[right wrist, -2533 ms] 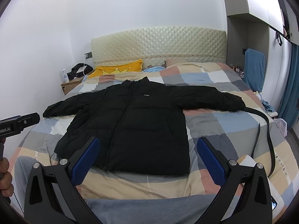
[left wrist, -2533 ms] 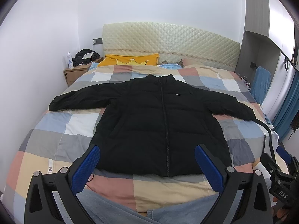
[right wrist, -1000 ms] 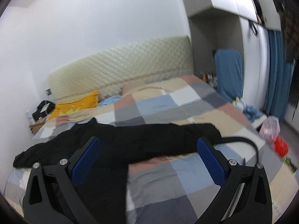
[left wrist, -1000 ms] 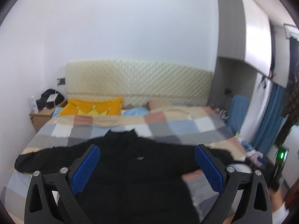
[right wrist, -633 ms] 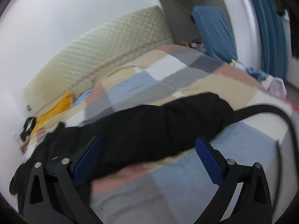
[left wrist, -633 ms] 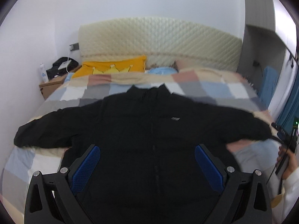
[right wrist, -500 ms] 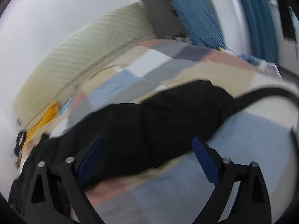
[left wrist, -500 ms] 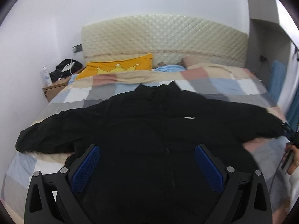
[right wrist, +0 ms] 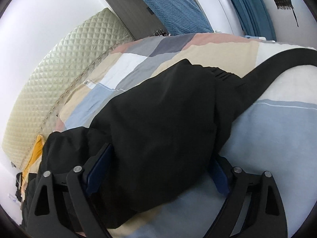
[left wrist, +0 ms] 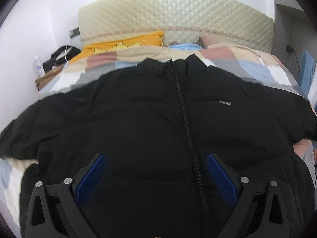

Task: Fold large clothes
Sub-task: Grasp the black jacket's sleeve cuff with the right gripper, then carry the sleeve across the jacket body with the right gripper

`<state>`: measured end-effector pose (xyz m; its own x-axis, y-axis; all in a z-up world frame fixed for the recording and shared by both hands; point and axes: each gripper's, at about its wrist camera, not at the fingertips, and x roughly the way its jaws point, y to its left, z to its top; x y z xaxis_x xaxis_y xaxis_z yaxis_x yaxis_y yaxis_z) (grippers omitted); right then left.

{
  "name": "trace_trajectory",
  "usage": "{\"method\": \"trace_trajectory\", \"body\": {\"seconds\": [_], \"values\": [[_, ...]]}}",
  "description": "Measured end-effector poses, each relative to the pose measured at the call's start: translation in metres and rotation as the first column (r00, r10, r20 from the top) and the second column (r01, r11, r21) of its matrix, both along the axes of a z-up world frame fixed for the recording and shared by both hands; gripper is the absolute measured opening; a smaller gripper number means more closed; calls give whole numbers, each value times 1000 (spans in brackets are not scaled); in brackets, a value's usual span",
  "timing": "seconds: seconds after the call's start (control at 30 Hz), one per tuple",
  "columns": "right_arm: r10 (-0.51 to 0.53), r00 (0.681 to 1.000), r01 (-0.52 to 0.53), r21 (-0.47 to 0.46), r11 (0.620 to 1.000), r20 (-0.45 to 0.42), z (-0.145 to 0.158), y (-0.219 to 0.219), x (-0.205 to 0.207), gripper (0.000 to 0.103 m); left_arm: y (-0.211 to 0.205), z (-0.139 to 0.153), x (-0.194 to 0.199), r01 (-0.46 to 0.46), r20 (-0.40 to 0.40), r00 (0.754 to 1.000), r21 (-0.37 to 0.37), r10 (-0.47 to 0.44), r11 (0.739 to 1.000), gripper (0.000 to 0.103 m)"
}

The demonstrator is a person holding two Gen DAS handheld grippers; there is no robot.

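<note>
My right gripper has its jaws spread wide to either side of the black jacket's sleeve, not closed on it, the cuff end reaching away toward a black strap on the patchwork bedspread. My left gripper hovers over the lower front of the black jacket, jaws wide apart and gripping nothing. The jacket lies front-up and zipped on the bed, collar toward the yellow pillow and quilted headboard.
</note>
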<state>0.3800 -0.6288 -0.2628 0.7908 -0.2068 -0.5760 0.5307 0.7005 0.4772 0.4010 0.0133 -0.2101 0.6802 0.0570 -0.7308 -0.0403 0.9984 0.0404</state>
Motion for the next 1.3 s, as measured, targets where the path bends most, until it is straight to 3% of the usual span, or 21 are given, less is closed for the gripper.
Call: {"method": "trace_trajectory", "body": {"seconds": [0.2, 0.27, 0.3, 0.37, 0.43, 0.6, 0.77, 0.97, 1.1, 1.3], "values": [[2, 1000, -2, -3, 1000, -18, -2, -2, 9, 90, 8, -13, 4, 9, -32, 999, -37, -10, 999, 102], [4, 1000, -4, 21, 1000, 0, -2, -6, 7, 64, 11, -16, 1, 21, -40, 999, -54, -23, 998, 102], [6, 1000, -6, 49, 999, 8, -1, -9, 5, 56, 12, -17, -1, 32, -38, 999, -65, -34, 997, 102], [5, 1000, -5, 64, 998, -2, 6, -11, 6, 49, 13, -16, -5, 40, -38, 998, -63, -42, 997, 102], [20, 999, -19, 14, 1000, -36, 21, -6, 10, 36, 16, -12, -10, 48, -32, 998, -69, -50, 996, 102], [31, 997, -36, -83, 996, -68, 63, 12, 7, 21, 31, 0, -22, 18, -21, 1000, -66, -19, 998, 102], [32, 999, -37, -138, 990, -38, 104, 25, -9, 21, 39, 37, -49, 0, 66, 998, -1, 0, 1000, 101], [47, 999, -49, -186, 981, -17, 155, 44, -26, 21, 58, 69, -78, -24, 61, 998, -57, 27, 998, 101], [74, 997, -71, -214, 974, 6, 196, 65, -29, 21, 67, 94, -98, -78, 108, 991, 12, 76, 997, 101], [129, 992, -126, -315, 941, -10, 249, 114, -23, 21, 83, 126, -137, -103, 215, 972, 14, 98, 995, 101]]}}
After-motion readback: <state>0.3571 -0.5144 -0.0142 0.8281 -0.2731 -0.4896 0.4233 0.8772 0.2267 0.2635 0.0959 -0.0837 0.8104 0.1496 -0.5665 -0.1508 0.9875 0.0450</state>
